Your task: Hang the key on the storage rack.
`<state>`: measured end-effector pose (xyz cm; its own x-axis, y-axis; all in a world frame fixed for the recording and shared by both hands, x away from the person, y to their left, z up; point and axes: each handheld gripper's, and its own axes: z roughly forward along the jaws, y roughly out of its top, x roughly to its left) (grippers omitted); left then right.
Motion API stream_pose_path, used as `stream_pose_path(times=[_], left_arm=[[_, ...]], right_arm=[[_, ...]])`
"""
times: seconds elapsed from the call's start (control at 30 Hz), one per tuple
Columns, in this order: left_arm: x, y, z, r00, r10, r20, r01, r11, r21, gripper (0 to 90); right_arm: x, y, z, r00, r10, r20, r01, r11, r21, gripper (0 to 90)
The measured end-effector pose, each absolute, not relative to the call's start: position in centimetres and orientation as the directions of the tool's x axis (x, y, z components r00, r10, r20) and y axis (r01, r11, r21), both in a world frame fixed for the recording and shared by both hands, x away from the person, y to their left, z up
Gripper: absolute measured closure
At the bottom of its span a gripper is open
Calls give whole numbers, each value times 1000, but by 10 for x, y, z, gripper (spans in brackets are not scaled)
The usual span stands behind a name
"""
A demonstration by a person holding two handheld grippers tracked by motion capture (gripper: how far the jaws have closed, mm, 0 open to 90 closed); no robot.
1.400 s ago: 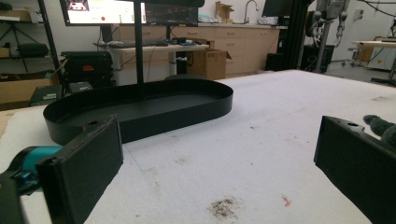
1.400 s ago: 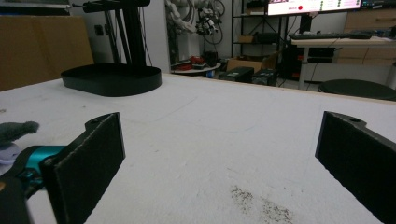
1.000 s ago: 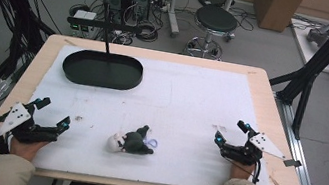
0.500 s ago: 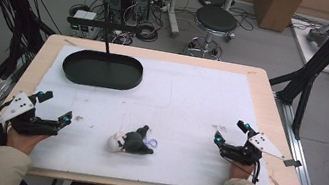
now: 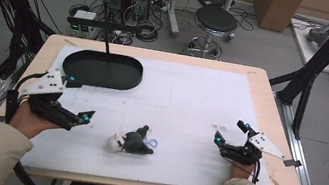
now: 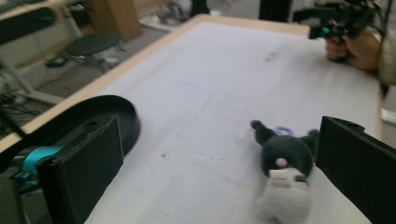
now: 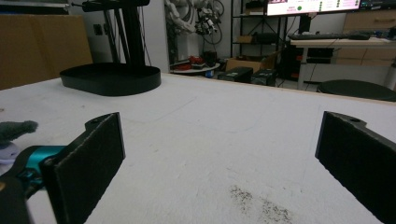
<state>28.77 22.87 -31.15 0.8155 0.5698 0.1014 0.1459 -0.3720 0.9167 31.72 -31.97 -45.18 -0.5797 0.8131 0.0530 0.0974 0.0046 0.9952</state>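
1. High view: the left gripper (image 5: 77, 101) has lifted off the counter (image 5: 190, 107) and swung toward the far side since a second ago, its jaws spread wide and holding nothing; it now points right, toward the plush toy (image 5: 131, 142).
2. The right gripper (image 5: 231, 136) has not moved over that second. It rests near the right edge, jaws apart and empty.
3. The plush toy, dark with a white end, lies on the near middle of the counter, between the two grippers and touching neither. The black oval tray (image 5: 103, 69) sits at the far left, well apart from it.
4. Judging from that, the left gripper is lining up a reach for the toy; the grasp is not yet made.
5. The left gripper view adds what the high view cannot: the plush toy (image 6: 282, 179) sits close to one open jaw, its pink nose and a small purple ring visible.
6. The right gripper view shows the tray (image 7: 112, 79) and a scuffed, bare counter between its jaws.
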Motion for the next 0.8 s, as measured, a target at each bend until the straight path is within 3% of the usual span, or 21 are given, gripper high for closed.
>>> stream_pose_path(times=[0.3,0.6,0.8], left_arm=[[299,183,-307,893,440,93,176,-531,829,17],[311,140,-339,935,349,61,221,-710,668,17],[320,132,-353,936,352,16,267,-736,622,17]], right_arm=[[317,-319,-452,-583,811,61,100,-2,995,5],[317,-320,-452,-584,810,59,101,0,995,5],[317,-320,-452,-585,809,58,100,1,995,5]])
